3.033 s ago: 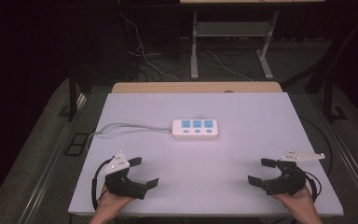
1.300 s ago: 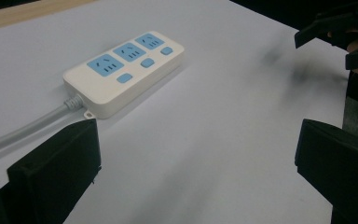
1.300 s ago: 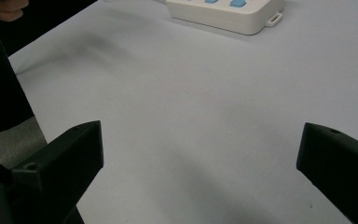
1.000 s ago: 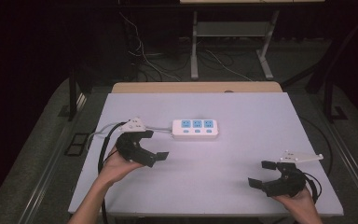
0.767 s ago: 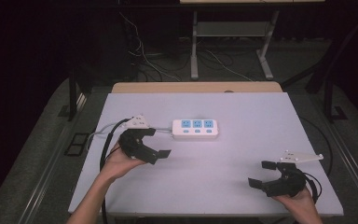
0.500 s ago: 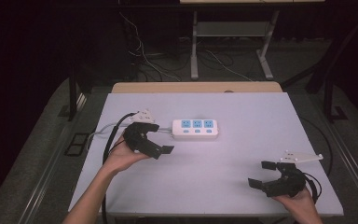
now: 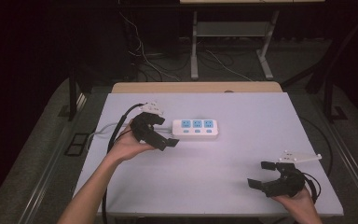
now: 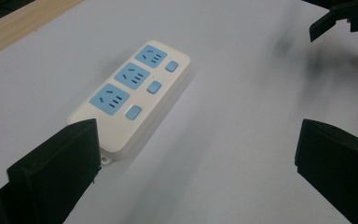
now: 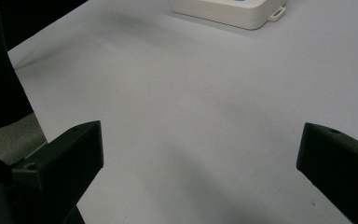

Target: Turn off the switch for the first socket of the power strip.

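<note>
A white power strip [image 7: 196, 128] with three blue sockets lies flat at the middle of the white table [image 7: 242, 154]. My left gripper [image 7: 167, 131] is open at the strip's left end, jaws wide and nothing between them. In the left gripper view the power strip [image 8: 135, 91] lies ahead, beside the left jaw, with three blue buttons along one side; my left gripper [image 8: 196, 156] stands open. My right gripper [image 7: 259, 174] rests open near the front right corner. In the right gripper view my right gripper [image 9: 198, 158] spans bare table, and the power strip [image 9: 228, 11] shows at the top edge.
The strip's pale cable [image 7: 100, 132] runs off the table's left edge. A wooden board [image 7: 196, 87] borders the far edge. Dark floor, cables and a metal stand [image 7: 233, 32] lie beyond. The other gripper [image 8: 340, 18] shows at the top right of the left gripper view.
My left gripper has moved from the front left of the table forward and right to the strip's left end, staying open. The right gripper has not moved.
</note>
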### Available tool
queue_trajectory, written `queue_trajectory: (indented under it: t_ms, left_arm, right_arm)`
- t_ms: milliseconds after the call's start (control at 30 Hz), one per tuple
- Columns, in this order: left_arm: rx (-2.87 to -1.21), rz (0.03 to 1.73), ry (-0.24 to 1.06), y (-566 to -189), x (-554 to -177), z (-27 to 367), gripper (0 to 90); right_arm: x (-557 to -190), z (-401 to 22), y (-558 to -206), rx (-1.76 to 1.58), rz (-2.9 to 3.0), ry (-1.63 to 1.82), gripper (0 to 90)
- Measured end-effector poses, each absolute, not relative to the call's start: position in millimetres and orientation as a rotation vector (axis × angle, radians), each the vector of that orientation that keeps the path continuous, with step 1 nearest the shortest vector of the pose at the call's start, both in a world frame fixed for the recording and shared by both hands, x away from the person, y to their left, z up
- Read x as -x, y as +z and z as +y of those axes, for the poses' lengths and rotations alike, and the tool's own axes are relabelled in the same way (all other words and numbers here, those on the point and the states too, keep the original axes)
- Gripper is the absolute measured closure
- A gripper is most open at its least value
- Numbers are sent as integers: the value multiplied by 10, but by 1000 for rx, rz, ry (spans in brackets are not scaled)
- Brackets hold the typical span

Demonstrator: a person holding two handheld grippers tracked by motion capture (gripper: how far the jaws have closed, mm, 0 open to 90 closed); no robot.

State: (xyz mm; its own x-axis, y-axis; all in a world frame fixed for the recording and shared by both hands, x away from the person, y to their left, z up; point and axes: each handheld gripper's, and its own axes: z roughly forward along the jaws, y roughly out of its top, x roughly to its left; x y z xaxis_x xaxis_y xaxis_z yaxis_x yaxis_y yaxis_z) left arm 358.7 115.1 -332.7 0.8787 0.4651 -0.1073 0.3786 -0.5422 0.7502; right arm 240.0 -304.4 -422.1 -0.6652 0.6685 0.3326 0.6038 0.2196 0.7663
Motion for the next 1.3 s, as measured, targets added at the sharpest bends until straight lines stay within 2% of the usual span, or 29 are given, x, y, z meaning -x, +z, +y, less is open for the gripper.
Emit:
queue_trajectory:
  t_ms: [967, 1300]
  left_arm:
    - [-2293, 617, 152, -3199, -4104, 945, 0]
    - [-2301, 635, 152, -3263, -4243, 876, 13]
  right_arm:
    - [-2400, -3057, -4230, -1262, 2406, 1454, 2]
    - [-2399, -3065, -4229, -1263, 2405, 1456, 2]
